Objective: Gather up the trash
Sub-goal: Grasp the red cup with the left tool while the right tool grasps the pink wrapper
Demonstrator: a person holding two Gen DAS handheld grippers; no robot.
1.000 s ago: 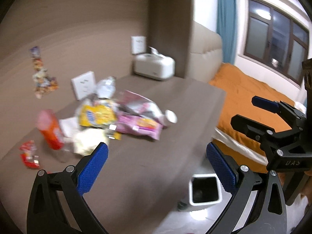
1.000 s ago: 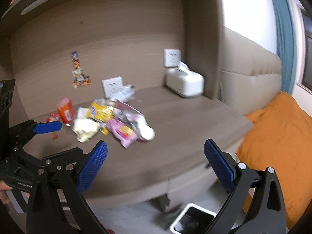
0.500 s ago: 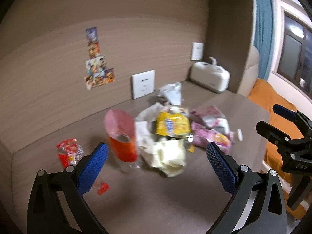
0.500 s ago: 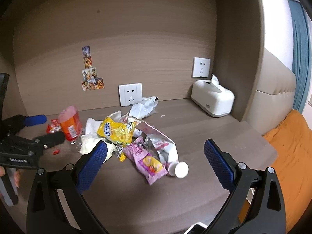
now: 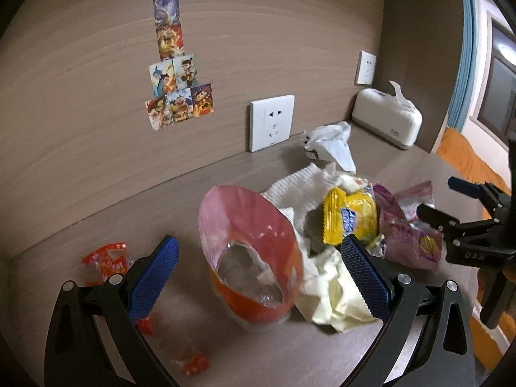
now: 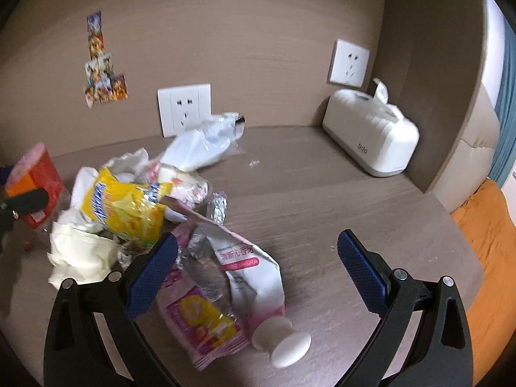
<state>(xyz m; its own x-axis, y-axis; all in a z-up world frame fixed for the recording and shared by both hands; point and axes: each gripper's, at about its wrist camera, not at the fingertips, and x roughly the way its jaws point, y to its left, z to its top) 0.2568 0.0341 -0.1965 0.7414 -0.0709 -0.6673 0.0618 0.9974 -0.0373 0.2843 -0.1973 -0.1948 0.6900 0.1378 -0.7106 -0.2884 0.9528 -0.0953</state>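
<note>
Collection not started: wrappers (image 6: 129, 209), cup (image 5: 251, 258), pouch (image 6: 245, 267) all on bench (image 6: 354, 213). Left gripper (image 5: 258, 267), right gripper (image 6: 254, 267): jaws released, empty.

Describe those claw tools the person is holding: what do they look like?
Each is a black plastic frame forking into two angled arms studded with silver bolts. The left gripper and right gripper both end in fingers faced with blue, cross-hatched pads. In the left view, the right gripper's frame carries small pale lettering, too small to read. No cables or sleeves show.
</note>
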